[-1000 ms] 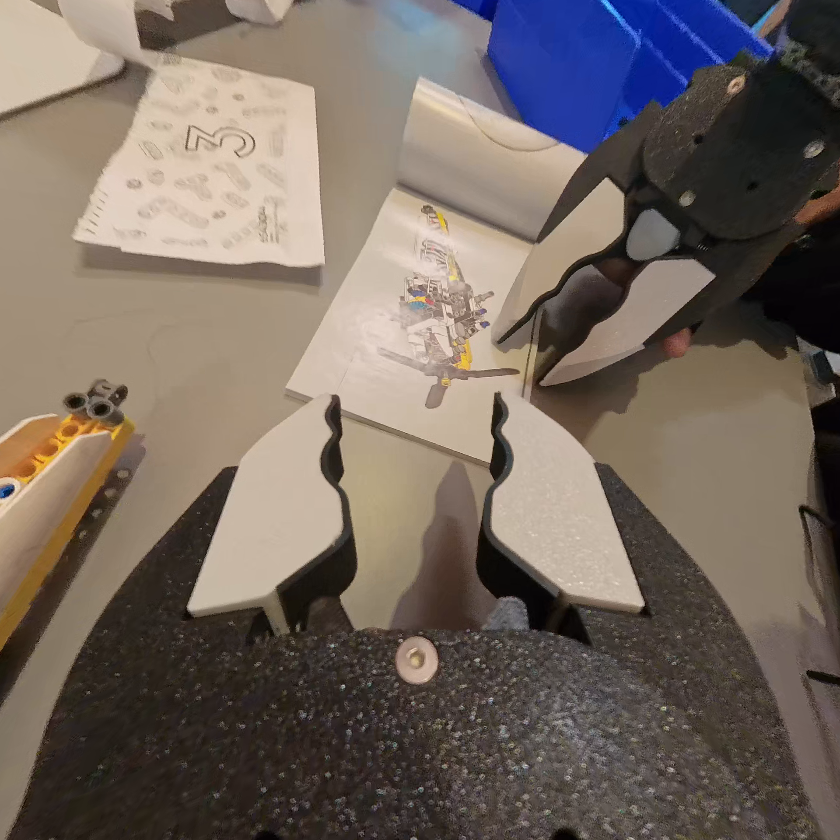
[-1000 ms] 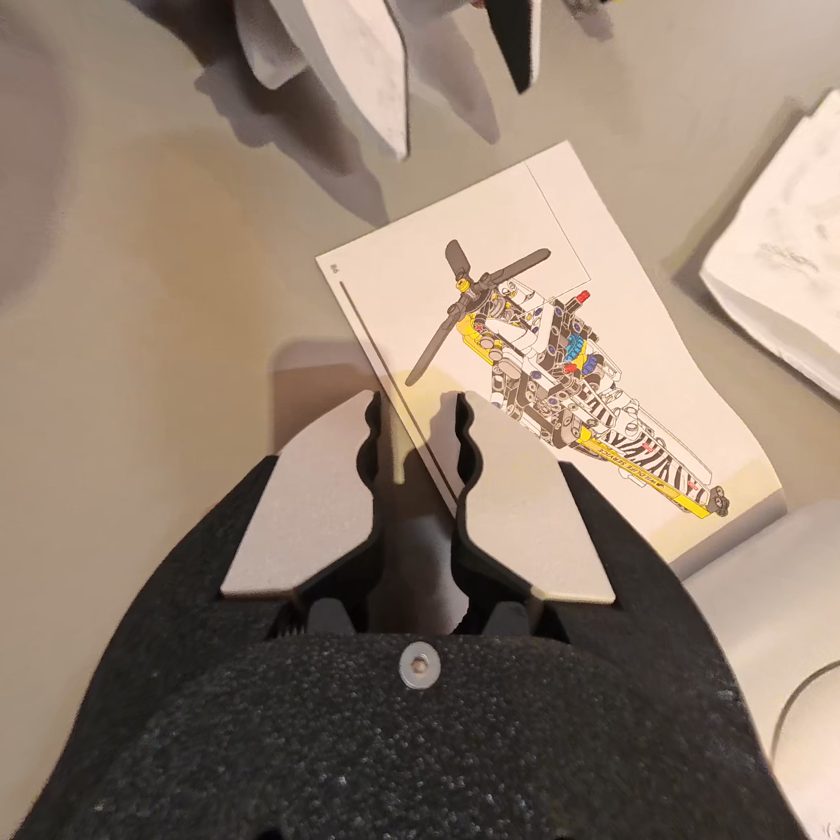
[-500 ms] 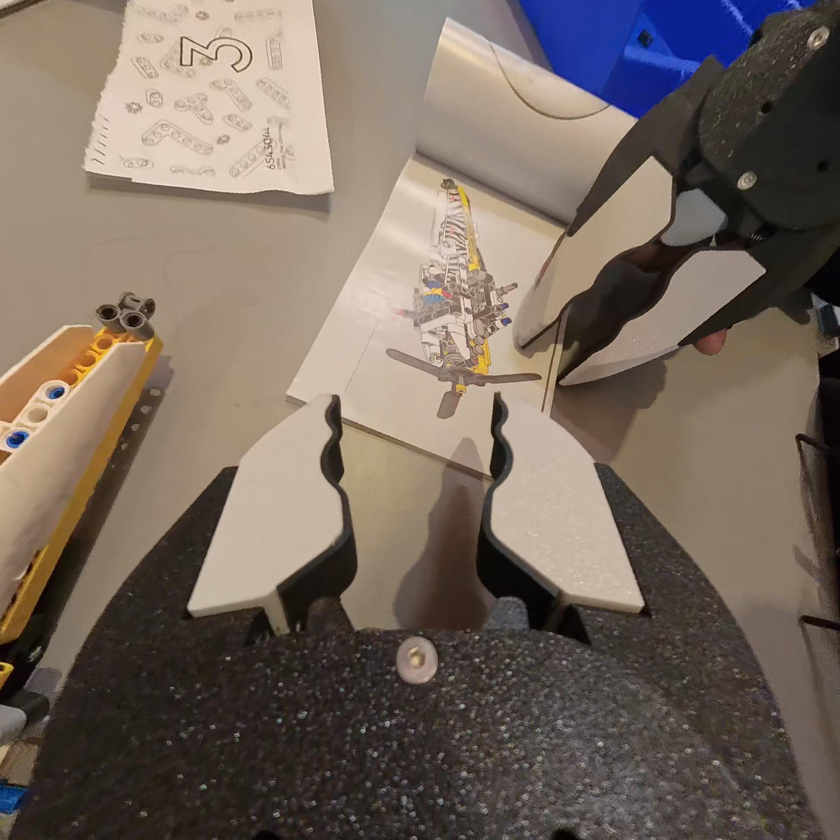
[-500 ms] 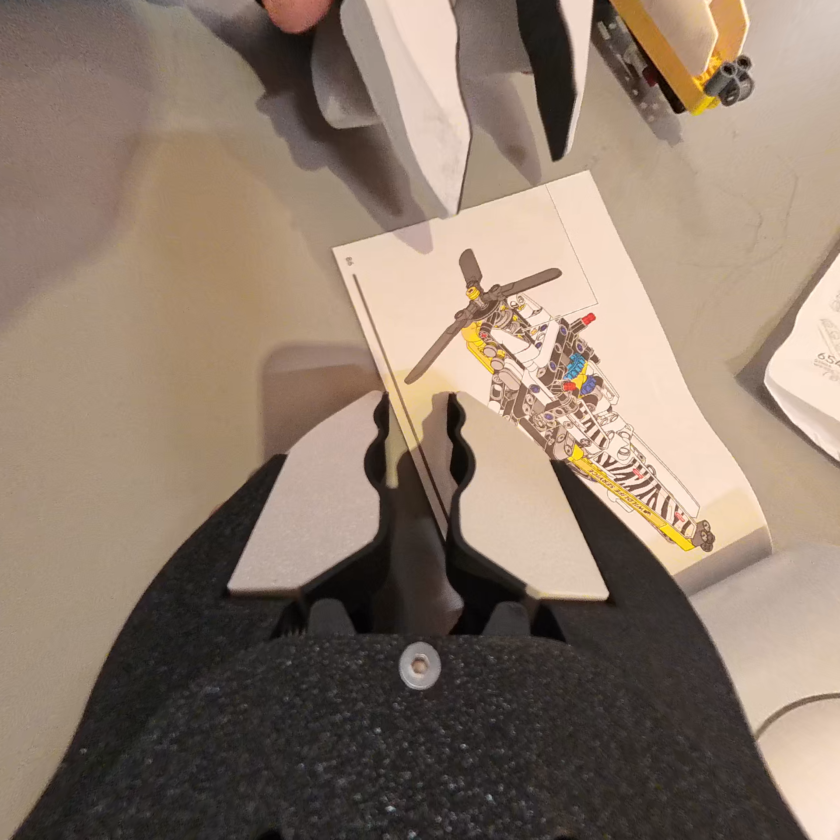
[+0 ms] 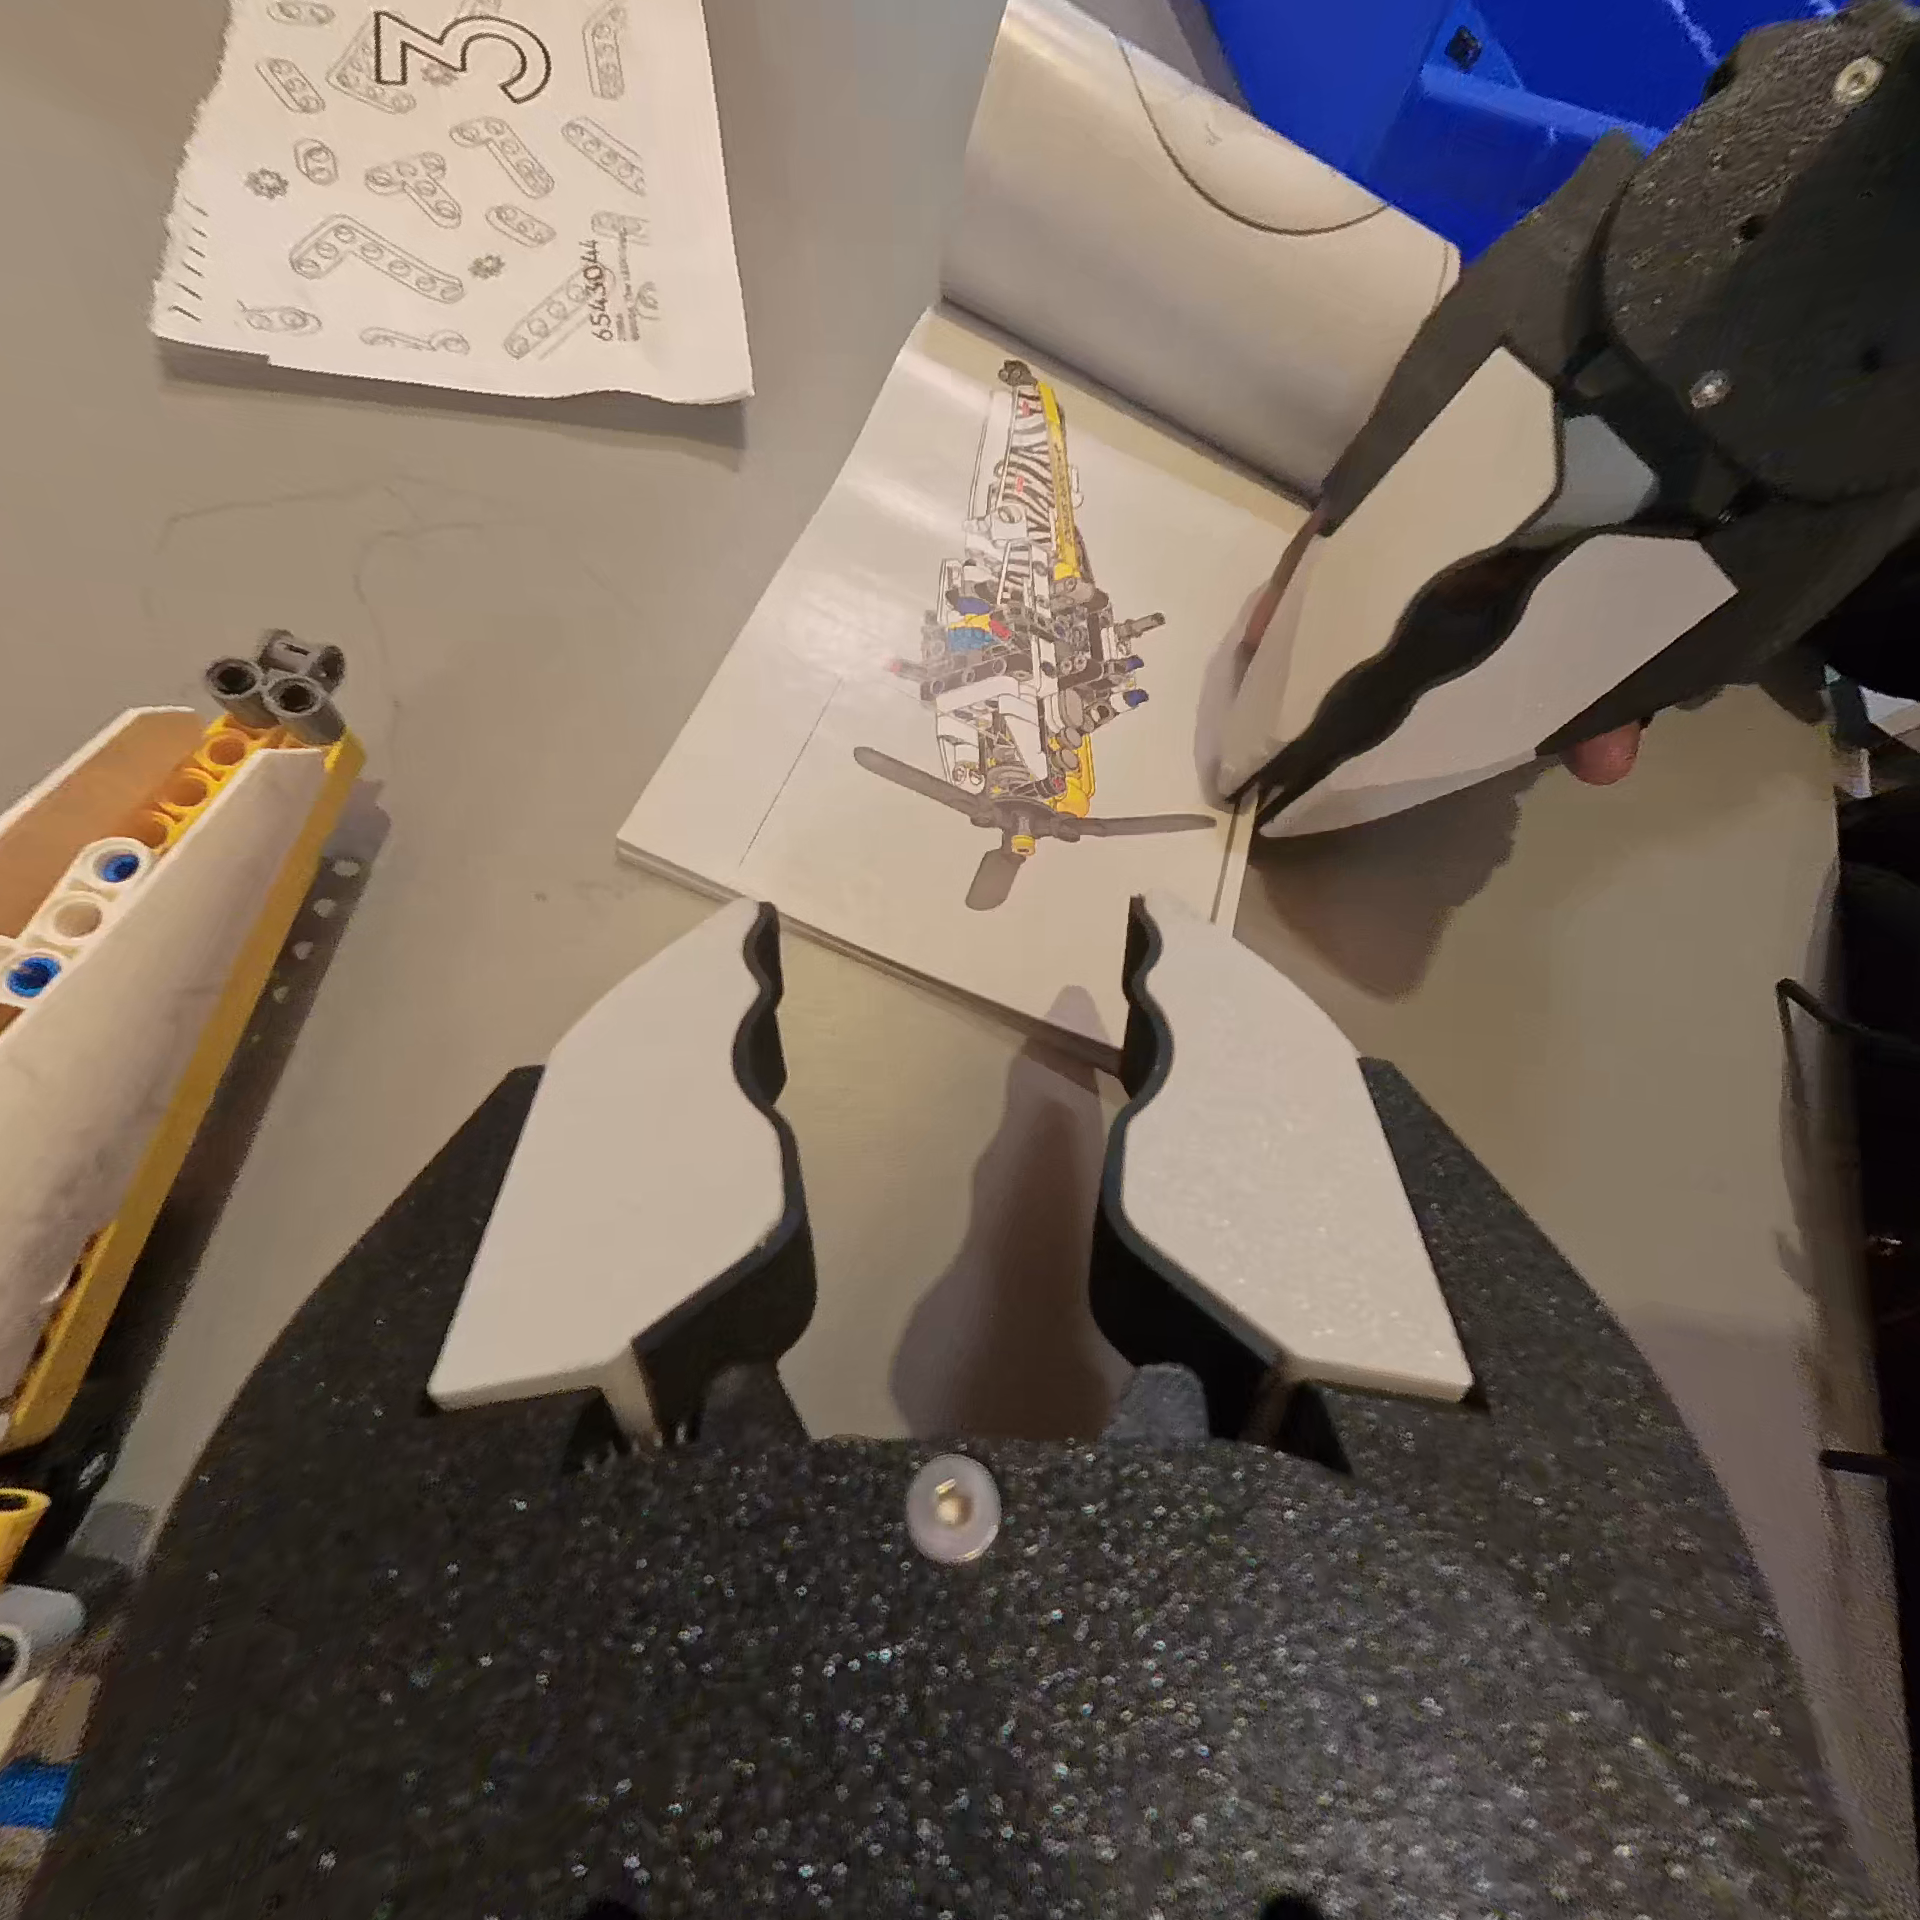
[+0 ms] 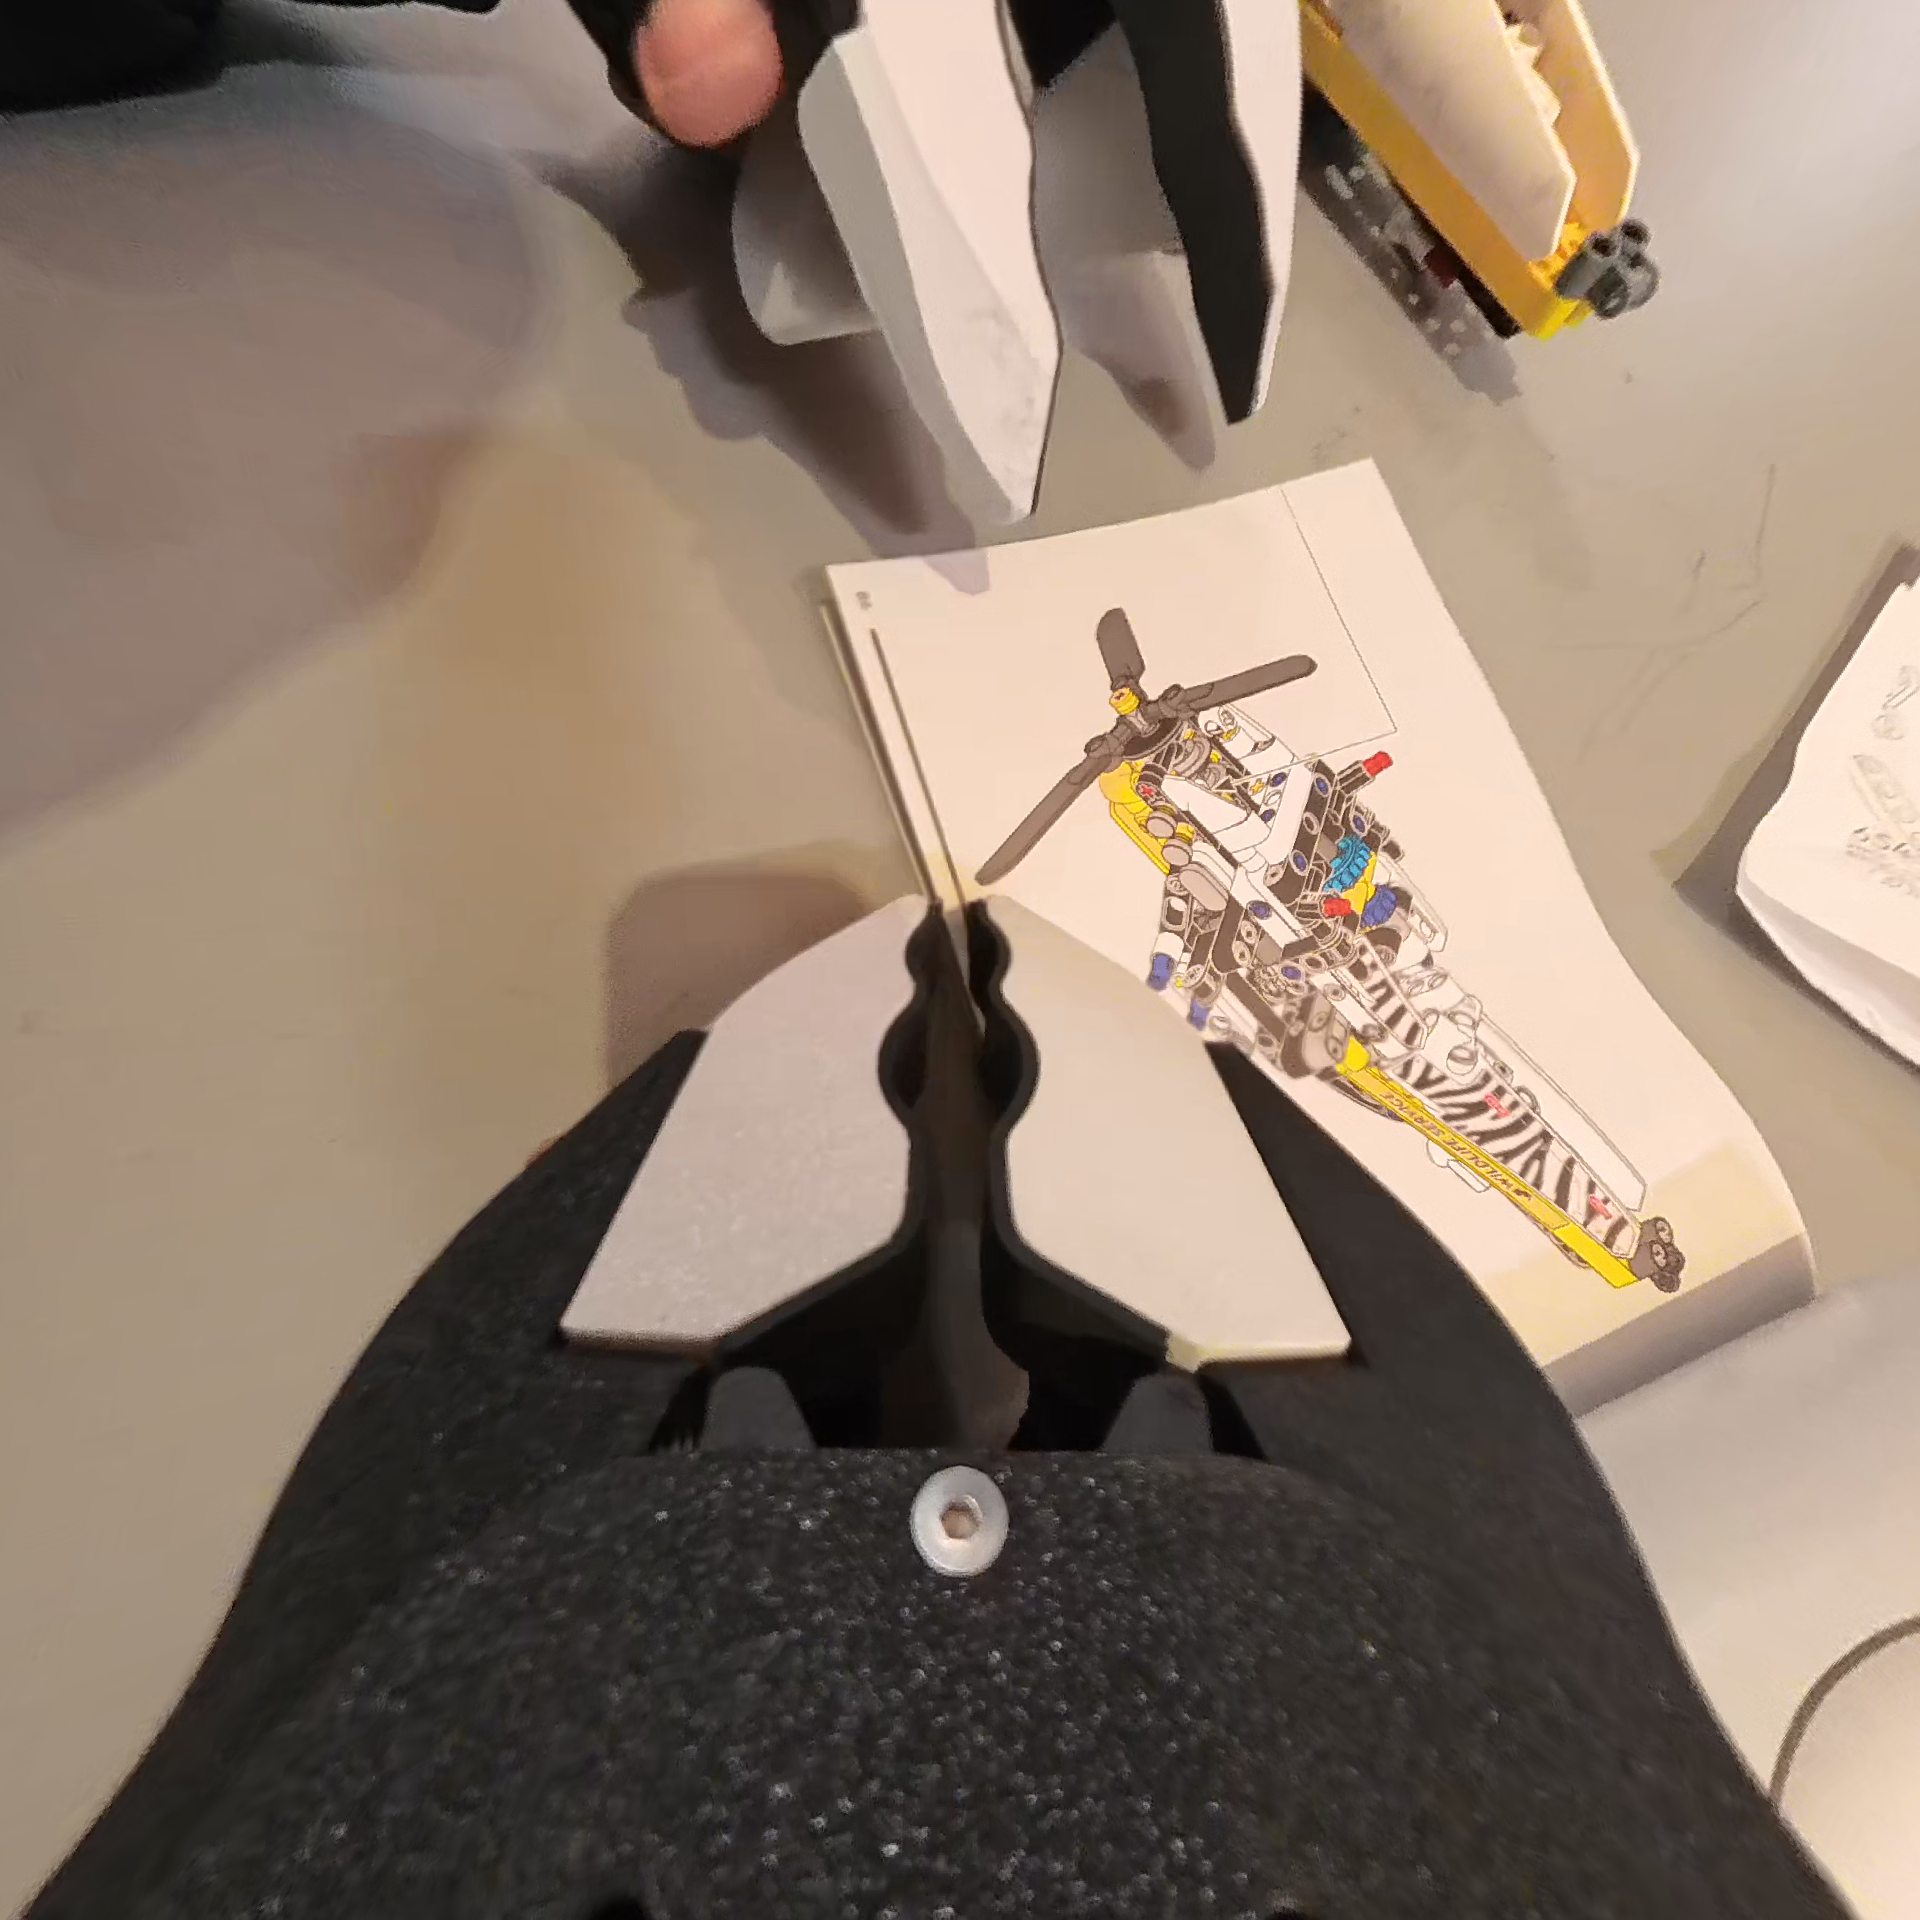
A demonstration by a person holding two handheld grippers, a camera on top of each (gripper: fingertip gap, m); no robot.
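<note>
An open instruction booklet (image 5: 935,790) with a drawing of a yellow and white striped helicopter lies on the grey table (image 5: 468,623). My right gripper (image 6: 956,916) is shut on the side edge of the top page (image 6: 1299,831); the thin sheet runs into the slit between its pads. In the left wrist view the right gripper (image 5: 1247,800) pinches that same edge. My left gripper (image 5: 951,920) is open and empty, just above the booklet's near corner. It shows in the right wrist view (image 6: 1132,457) beyond the page.
A yellow and white brick model (image 5: 135,935) lies at the left, also in the right wrist view (image 6: 1455,156). A torn white paper bag with printed part outlines (image 5: 447,197) lies farther off. Blue bins (image 5: 1455,104) stand behind the booklet's curled-up pages (image 5: 1143,208).
My right gripper's jaws closed from a narrow gap onto the page edge. My left gripper stayed open and drew back a little from the booklet, bringing the brick model more into view.
</note>
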